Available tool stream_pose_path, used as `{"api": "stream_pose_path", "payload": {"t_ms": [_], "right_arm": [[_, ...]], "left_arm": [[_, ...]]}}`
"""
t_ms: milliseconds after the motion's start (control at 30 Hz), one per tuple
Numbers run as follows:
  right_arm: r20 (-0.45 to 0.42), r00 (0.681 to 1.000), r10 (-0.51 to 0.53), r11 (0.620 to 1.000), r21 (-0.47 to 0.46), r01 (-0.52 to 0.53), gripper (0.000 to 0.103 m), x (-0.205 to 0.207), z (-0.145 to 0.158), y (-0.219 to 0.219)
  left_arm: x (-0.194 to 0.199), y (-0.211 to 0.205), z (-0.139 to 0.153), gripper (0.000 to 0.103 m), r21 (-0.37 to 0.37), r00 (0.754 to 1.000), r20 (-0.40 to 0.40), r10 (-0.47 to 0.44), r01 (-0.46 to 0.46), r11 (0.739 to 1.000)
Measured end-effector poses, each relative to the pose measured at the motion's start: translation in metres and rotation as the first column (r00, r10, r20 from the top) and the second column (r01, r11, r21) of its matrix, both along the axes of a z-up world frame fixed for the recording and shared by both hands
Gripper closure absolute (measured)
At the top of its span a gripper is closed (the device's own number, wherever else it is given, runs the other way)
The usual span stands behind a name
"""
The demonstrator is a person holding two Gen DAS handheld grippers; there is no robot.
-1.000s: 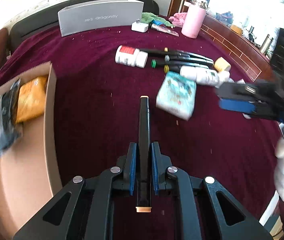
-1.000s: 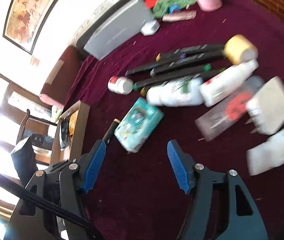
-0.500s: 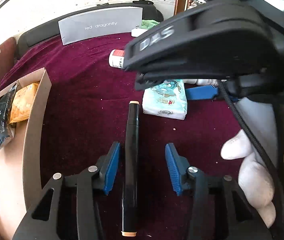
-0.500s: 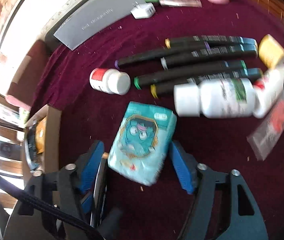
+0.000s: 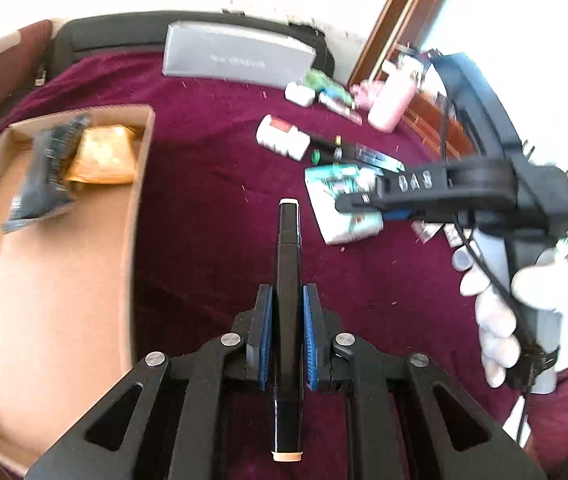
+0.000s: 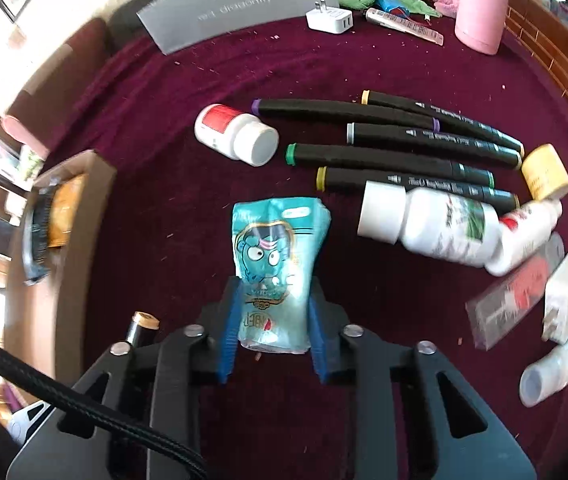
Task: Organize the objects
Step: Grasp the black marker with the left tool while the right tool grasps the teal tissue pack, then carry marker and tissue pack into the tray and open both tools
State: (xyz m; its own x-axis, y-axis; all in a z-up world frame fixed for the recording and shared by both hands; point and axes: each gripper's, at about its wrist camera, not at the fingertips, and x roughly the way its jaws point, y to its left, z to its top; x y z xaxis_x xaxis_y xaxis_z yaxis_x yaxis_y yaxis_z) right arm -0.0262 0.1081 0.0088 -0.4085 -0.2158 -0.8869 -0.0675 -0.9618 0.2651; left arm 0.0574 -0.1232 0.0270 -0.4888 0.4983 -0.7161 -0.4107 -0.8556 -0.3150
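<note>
My left gripper [image 5: 287, 294] is shut on a black marker [image 5: 288, 248] with tan end caps, which runs lengthwise between the blue pads just above the maroon cloth. Its tip also shows in the right wrist view as the marker [image 6: 143, 322]. My right gripper [image 6: 272, 312] is closing on a teal tissue pack [image 6: 273, 236]. Both pads press its near end and the pack is pinched narrow there. In the left wrist view the right gripper [image 5: 364, 208], held by a white-gloved hand [image 5: 500, 320], covers part of the tissue pack [image 5: 336, 184].
A cardboard box [image 5: 139, 200] at the left holds a black packet [image 5: 43, 168] and an orange packet [image 5: 101, 156]. Several black markers [image 6: 384, 156], white bottles [image 6: 239, 134], a yellow roll [image 6: 546, 172], a charger [image 6: 330, 20], a pink bottle [image 6: 480, 4] and a grey box [image 6: 243, 0] lie on the cloth.
My left gripper opened around the marker, then shut on it again and swung toward the cardboard box. My right gripper came down over the tissue pack and closed on it.
</note>
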Motion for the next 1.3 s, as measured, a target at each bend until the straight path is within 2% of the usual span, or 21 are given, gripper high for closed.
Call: {"api": "stream_pose_path", "payload": {"t_ms": [100, 167, 267, 333, 467, 533, 667, 733, 800, 900, 1100, 1167, 1300], "right_arm": [[-0.031, 0.999, 0.028, 0.999, -0.024, -0.028, 0.08, 0.017, 0.013, 0.0], [-0.038, 0.998, 0.05, 0.999, 0.009, -0.05, 0.079, 0.021, 0.019, -0.005], [-0.017, 0.999, 0.031, 0.999, 0.03, -0.031, 0.072, 0.011, 0.01, -0.006], [0.008, 1.0, -0.006, 1.0, 0.0, 0.006, 0.07, 0.001, -0.003, -0.003], [-0.008, 0.999, -0.041, 0.999, -0.014, 0.041, 0.058, -0.009, -0.01, -0.006], [-0.029, 0.999, -0.034, 0.999, 0.016, 0.034, 0.054, -0.01, -0.009, -0.015], [-0.079, 0.997, 0.005, 0.987, 0.159, 0.008, 0.052, -0.012, -0.011, -0.037], [-0.081, 0.997, 0.017, 0.98, 0.2, -0.001, 0.057, -0.014, -0.011, -0.041], [-0.082, 0.996, 0.029, 0.988, 0.156, -0.016, 0.07, -0.015, -0.01, -0.037], [-0.081, 0.996, 0.03, 1.0, -0.003, -0.031, 0.078, -0.014, -0.004, -0.026], [-0.123, 0.99, 0.061, 0.98, -0.179, -0.083, 0.078, -0.012, 0.023, -0.034], [-0.134, 0.986, 0.095, 0.962, -0.243, -0.126, 0.078, -0.015, 0.035, -0.046], [-0.136, 0.974, 0.181, 0.927, -0.308, -0.215, 0.078, -0.028, 0.055, -0.092]], "left_arm": [[0.006, -0.023, 0.019, 0.092, 0.017, 0.999, -0.034, 0.037, -0.036, 0.999], [0.009, -0.037, 0.026, 0.092, 0.041, 0.997, -0.045, 0.06, -0.059, 0.997], [0.015, -0.054, 0.03, 0.092, 0.059, 0.994, -0.058, 0.095, -0.092, 0.994], [0.016, -0.064, 0.029, 0.092, 0.073, 0.992, -0.053, 0.111, -0.107, 0.992], [0.016, -0.075, 0.023, 0.092, 0.091, 0.992, -0.032, 0.123, -0.12, 0.989], [0.016, -0.08, 0.02, 0.092, 0.11, 0.992, -0.024, 0.126, -0.122, 0.986], [0.014, -0.093, 0.02, 0.092, 0.132, 0.99, -0.024, 0.142, -0.137, 0.982], [0.014, -0.101, 0.022, 0.092, 0.135, 0.987, -0.031, 0.156, -0.151, 0.979], [0.013, -0.115, 0.027, 0.092, 0.138, 0.983, -0.044, 0.179, -0.171, 0.976], [0.007, -0.136, 0.034, 0.092, 0.126, 0.973, -0.055, 0.223, -0.214, 0.969], [-0.031, -0.18, 0.048, 0.092, 0.065, 0.949, -0.074, 0.306, -0.302, 0.951], [-0.052, -0.189, 0.048, 0.092, 0.027, 0.946, -0.065, 0.318, -0.317, 0.948], [-0.096, -0.197, 0.037, 0.092, -0.021, 0.945, -0.016, 0.328, -0.328, 0.944]]}}
